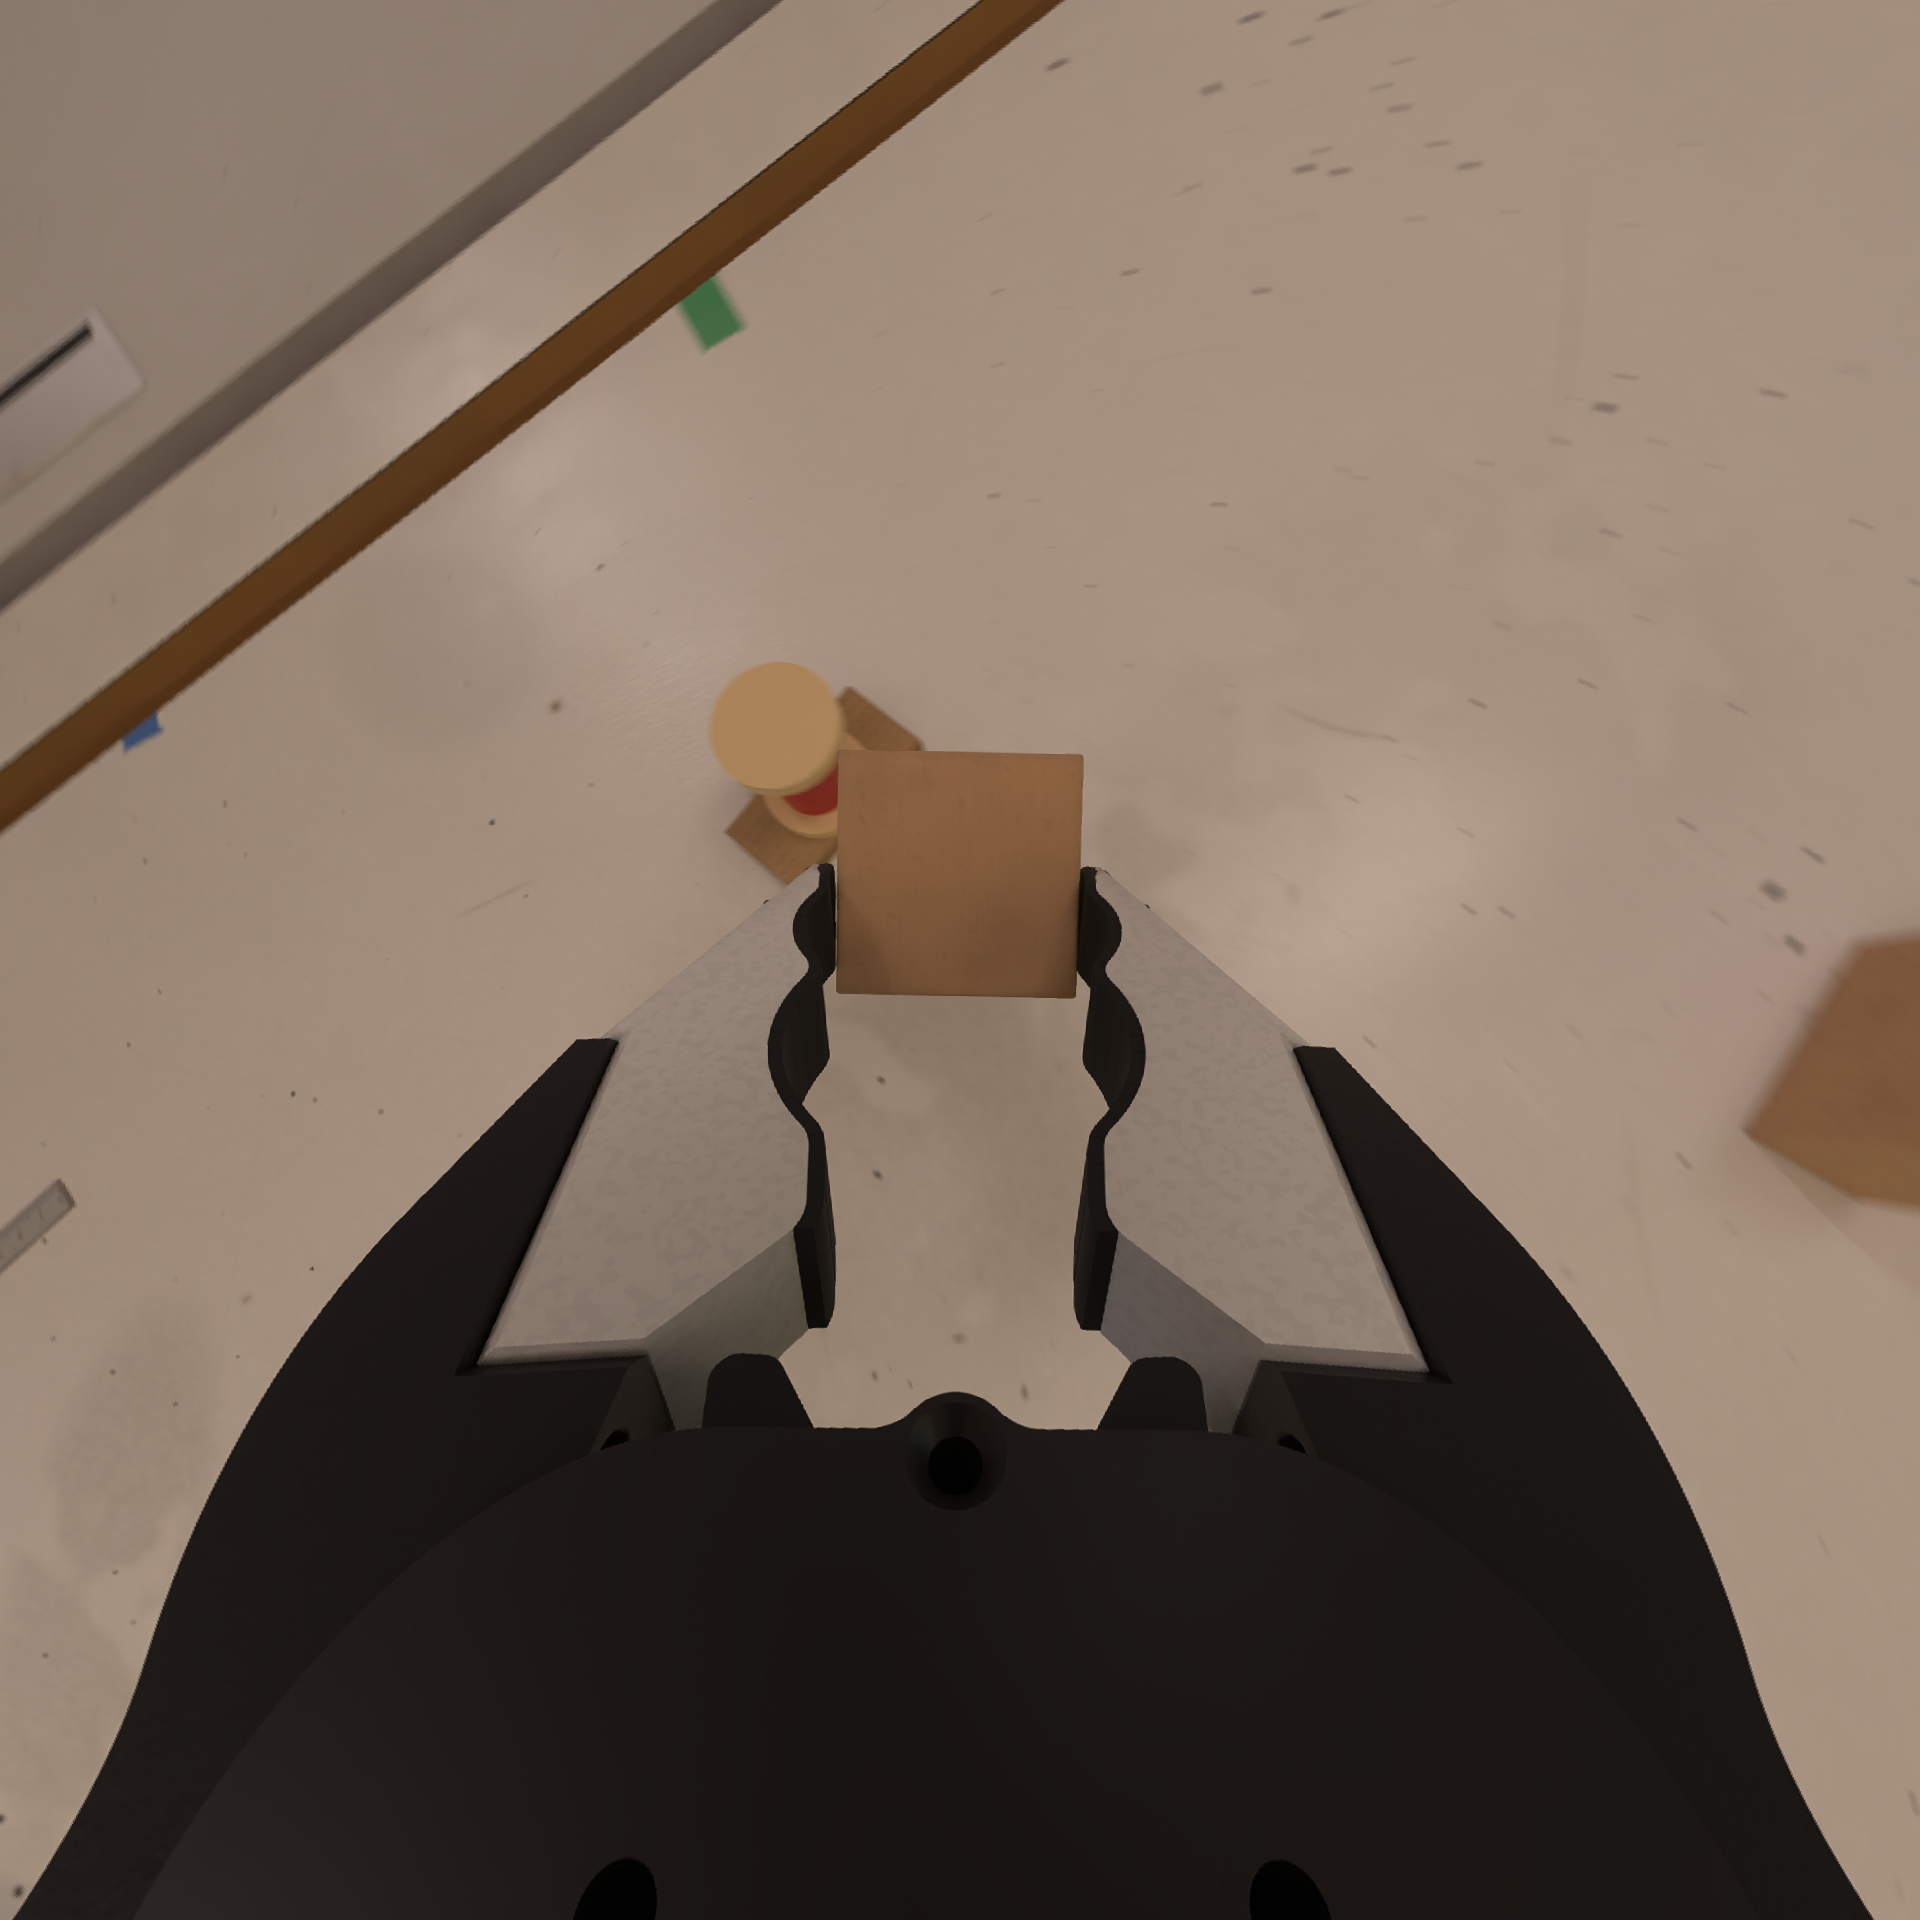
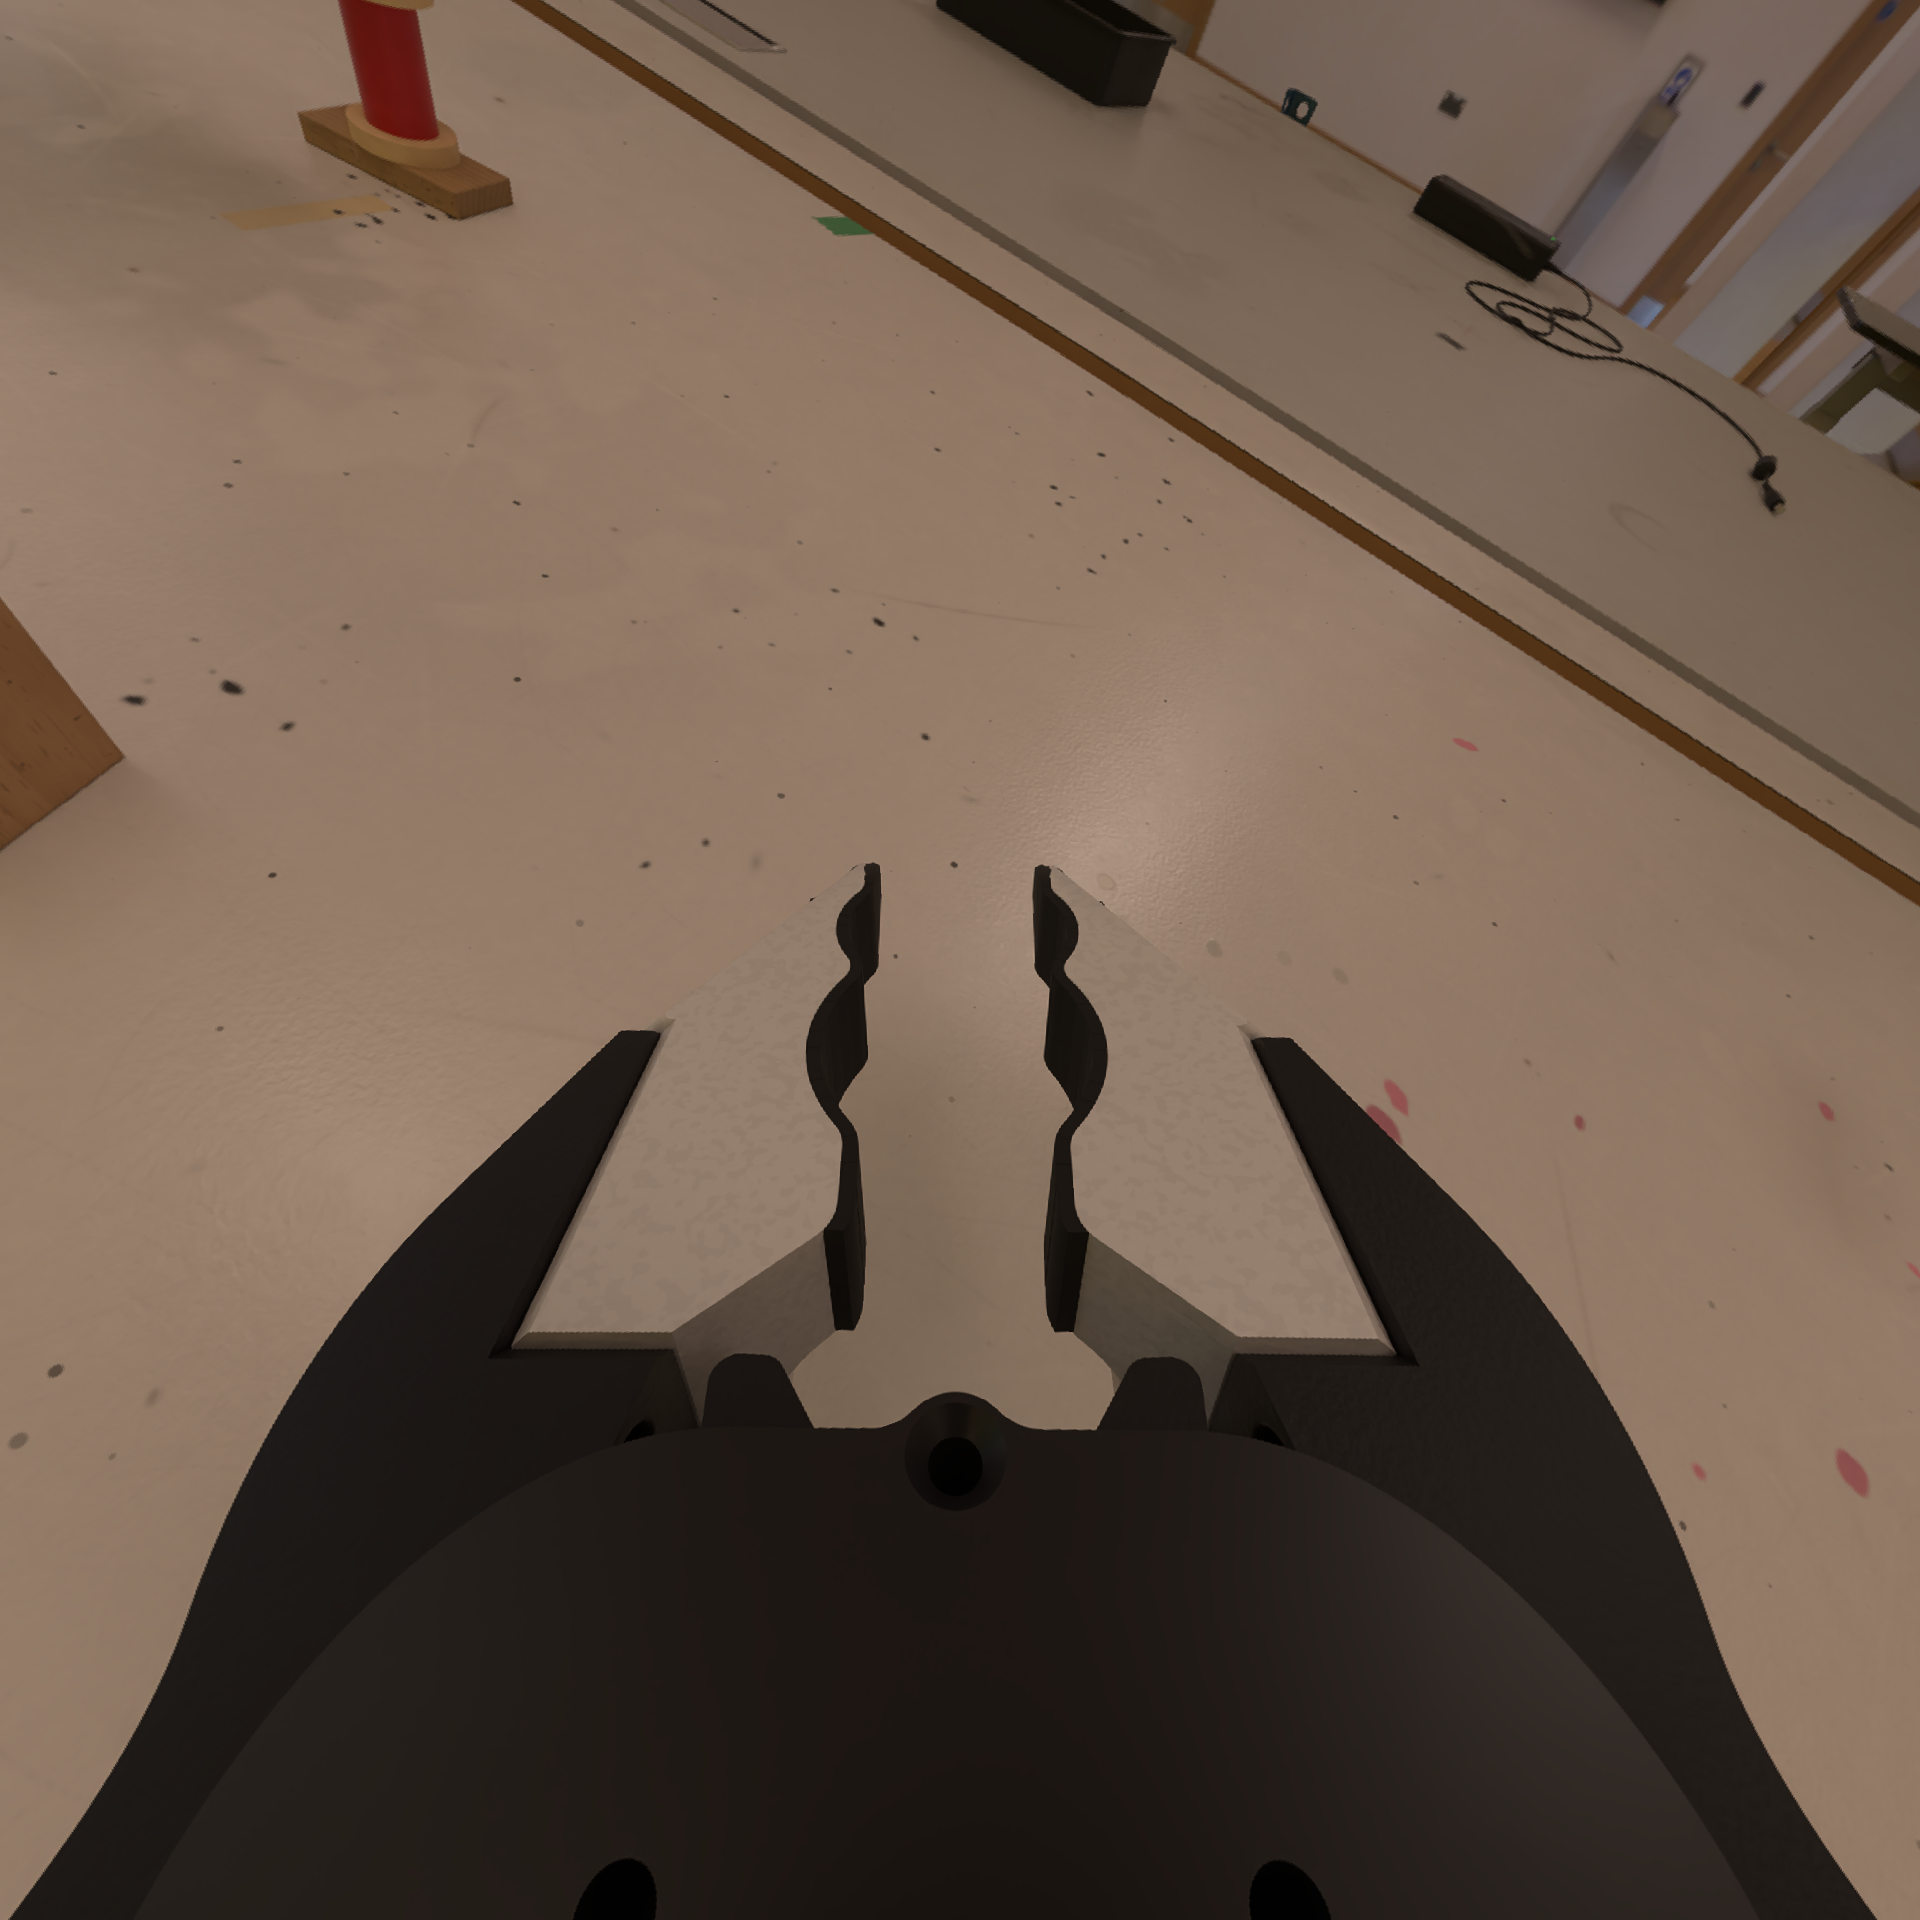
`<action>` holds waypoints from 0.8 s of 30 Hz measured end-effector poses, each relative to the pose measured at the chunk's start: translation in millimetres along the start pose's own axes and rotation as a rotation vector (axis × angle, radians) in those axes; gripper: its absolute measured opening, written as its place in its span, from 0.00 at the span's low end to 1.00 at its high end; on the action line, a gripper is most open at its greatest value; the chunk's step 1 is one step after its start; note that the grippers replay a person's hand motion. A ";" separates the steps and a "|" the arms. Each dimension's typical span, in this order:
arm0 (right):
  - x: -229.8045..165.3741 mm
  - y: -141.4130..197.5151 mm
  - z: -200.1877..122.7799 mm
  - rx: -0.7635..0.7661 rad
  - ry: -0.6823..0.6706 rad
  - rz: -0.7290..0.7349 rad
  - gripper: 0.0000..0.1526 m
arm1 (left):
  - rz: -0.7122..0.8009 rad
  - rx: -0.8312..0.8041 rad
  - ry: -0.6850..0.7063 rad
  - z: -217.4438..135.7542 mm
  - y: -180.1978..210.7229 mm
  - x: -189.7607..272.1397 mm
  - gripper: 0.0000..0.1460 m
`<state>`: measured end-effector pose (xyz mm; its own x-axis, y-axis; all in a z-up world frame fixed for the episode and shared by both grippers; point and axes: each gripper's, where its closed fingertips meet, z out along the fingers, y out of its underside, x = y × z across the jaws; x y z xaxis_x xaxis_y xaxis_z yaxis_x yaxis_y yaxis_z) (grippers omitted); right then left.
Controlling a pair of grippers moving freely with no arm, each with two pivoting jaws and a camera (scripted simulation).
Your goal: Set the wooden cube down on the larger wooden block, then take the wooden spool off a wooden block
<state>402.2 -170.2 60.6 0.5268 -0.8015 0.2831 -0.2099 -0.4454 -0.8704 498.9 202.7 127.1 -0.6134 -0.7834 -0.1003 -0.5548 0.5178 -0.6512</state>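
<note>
My left gripper (image 1: 957, 914) is shut on the wooden cube (image 1: 956, 862) and holds it above the table, seen from above. Beyond and below it, the wooden spool (image 1: 777, 732), with pale flanges and a red core, stands upright on a small flat wooden block (image 1: 769, 844). The larger wooden block (image 1: 1849, 1081) lies at the right edge of the left wrist view. My right gripper (image 2: 957, 883) is open and empty, low over the table. In the right wrist view the spool (image 2: 390, 73) on its small block (image 2: 457, 187) is far at the upper left, and the larger block (image 2: 42, 727) is at the left edge.
The table's brown edge strip (image 1: 582, 353) runs diagonally, with a green tape mark (image 1: 711, 312) beside it. A second table beyond holds a black tray (image 2: 1060, 47), a black box (image 2: 1486, 223) and a cable (image 2: 1621, 353). A ruler (image 1: 31, 1226) lies at the left.
</note>
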 end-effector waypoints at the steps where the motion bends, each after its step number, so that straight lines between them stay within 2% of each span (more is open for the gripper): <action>1: -0.8 0.3 0.4 -0.001 -0.006 0.002 0.19 | 0.029 0.019 0.016 -13.3 1.3 10.4 0.32; 3: -2.1 1.3 1.3 -0.003 -0.015 0.008 0.19 | 0.119 0.046 0.022 -37.6 4.3 34.2 0.32; 5: -2.9 2.7 2.0 -0.009 -0.017 0.003 0.19 | 0.146 0.102 0.066 -56.5 6.1 61.9 0.32; 9: -2.7 3.7 1.7 -0.008 -0.013 -0.004 0.19 | 0.183 0.181 0.191 -72.9 16.0 117.7 0.32; 15: -2.9 4.2 1.9 -0.011 -0.014 -0.008 0.18 | 0.296 0.116 0.288 -60.3 35.9 184.8 0.32; 24: -4.9 2.9 2.0 -0.010 -0.020 -0.014 0.18 | 0.386 0.053 0.358 -43.7 42.6 229.4 0.32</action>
<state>400.7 -166.8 55.8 0.5461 -0.7870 0.2869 -0.2104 -0.4604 -0.8624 310.0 60.1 109.2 -0.9259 -0.3684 -0.0832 -0.2276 0.7201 -0.6555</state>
